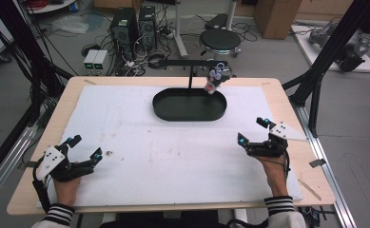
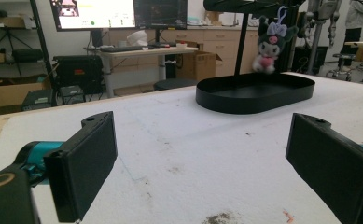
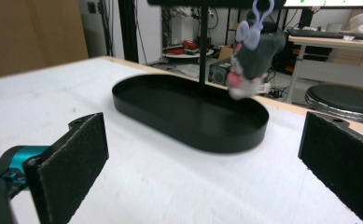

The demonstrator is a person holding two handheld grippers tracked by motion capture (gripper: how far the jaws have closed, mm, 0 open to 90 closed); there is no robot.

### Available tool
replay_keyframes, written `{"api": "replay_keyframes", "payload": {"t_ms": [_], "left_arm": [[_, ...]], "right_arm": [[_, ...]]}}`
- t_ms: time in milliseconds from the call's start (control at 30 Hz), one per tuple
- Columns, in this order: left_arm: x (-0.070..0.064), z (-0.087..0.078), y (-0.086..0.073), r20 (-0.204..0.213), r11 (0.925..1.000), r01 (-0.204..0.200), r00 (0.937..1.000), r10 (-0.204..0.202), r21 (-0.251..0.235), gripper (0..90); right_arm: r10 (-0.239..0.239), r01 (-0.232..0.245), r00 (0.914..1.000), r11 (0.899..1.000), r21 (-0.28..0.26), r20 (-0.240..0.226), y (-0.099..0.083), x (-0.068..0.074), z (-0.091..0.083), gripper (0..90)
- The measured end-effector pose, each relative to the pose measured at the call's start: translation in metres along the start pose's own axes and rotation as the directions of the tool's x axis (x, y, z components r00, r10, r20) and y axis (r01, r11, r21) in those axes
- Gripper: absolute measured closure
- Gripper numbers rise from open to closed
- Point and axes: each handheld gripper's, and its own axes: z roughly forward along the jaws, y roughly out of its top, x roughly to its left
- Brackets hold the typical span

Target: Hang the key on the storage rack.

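My left gripper (image 1: 85,148) and right gripper (image 1: 252,131) rest on the white mat (image 1: 173,156), jaws spread wide, holding nothing. A plush toy (image 1: 215,78) hangs from the stand (image 1: 190,63) over the black tray (image 1: 173,112), well apart from both.

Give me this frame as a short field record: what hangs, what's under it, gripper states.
hanging item: plush toy, clipped to the stand's arm, looks blurred in both gripper views
below it: oval black tray, nothing seen inside
surface: white mat on the wooden table
left hand-held gripper: open, near the front left, holds nothing
right hand-held gripper: open, near the right edge, holds nothing
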Motion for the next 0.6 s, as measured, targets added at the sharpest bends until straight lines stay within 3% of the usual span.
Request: {"api": "replay_keyframes", "payload": {"t_ms": [33,100,300,400,500,600], "left_arm": [[0.0,0.0,0.0,-0.001,1.0,-0.001,1.0,0.001,0.0,9.2],[0.0,0.0,0.0,0.0,1.0,-0.002,1.0,0.002,0.001,9.2],[0.0,0.0,0.0,0.0,1.0,-0.008,1.0,0.008,0.0,9.2],[0.0,0.0,0.0,0.001,1.0,-0.005,1.0,0.005,0.0,9.2],[0.0,-0.001,0.0,0.001,1.0,0.0,1.0,0.0,-0.006,9.2],[0.001,-0.001,0.0,0.0,0.9999,0.006,1.0,-0.006,-0.011,9.2]], "right_arm": [[-0.018,0.018,0.9997,1.0,0.005,0.016,-0.011,0.003,-0.004,0.4],[-0.026,0.026,0.9995,1.0,-0.003,0.02,-0.014,0.004,-0.005,0.4],[0.001,0.0,1.0,0.997,-0.077,0.01,-0.044,0.011,-0.016,0.4],[0.006,-0.005,0.9998,0.998,-0.057,0.018,-0.048,0.011,-0.015,0.4],[0.031,-0.03,0.9995,0.994,-0.109,0.011,-0.051,0.009,-0.02,0.4],[0.013,-0.01,0.9998,0.992,-0.123,0.017,-0.052,0.011,-0.021,0.4]]}}
